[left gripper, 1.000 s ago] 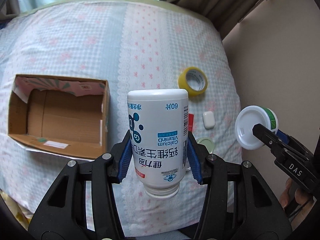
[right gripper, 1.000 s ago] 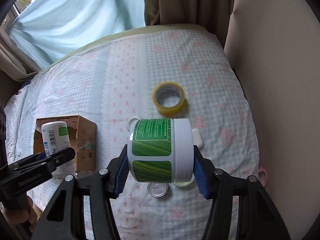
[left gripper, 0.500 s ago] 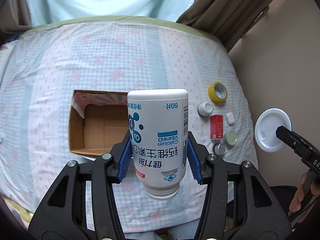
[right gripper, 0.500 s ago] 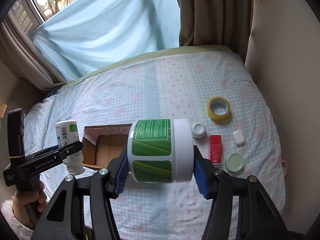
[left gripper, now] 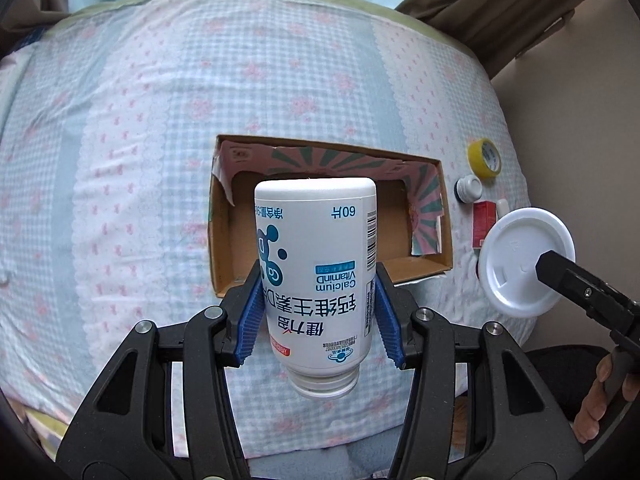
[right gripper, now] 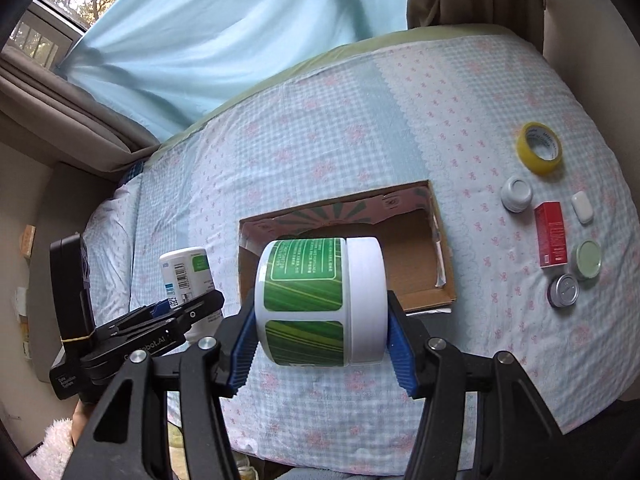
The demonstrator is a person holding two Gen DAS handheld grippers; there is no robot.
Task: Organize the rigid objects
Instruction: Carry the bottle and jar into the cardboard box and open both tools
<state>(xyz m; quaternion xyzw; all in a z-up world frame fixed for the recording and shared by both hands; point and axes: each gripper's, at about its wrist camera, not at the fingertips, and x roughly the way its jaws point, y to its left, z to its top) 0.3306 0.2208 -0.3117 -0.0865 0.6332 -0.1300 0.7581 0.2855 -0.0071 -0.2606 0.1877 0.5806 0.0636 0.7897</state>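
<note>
Both our grippers swung left across the bed w/ their loads, so the cardboard box (left gripper: 430,276), earlier off to the left, sat right beyond them. We had the left gripper (left gripper: 318,312) clamped on the white calcium bottle (left gripper: 316,264), held cap-end toward the camera, base over the box's near wall. The right gripper (right gripper: 322,330) pinched the green-label jar (right gripper: 320,300) sideways, just right of the bottle, also at the box's near edge. Tape roll (right gripper: 540,152), red carton (right gripper: 552,240) & small lids lay far right. Both items looked ready to drop in; nothing was inside yet.
</note>
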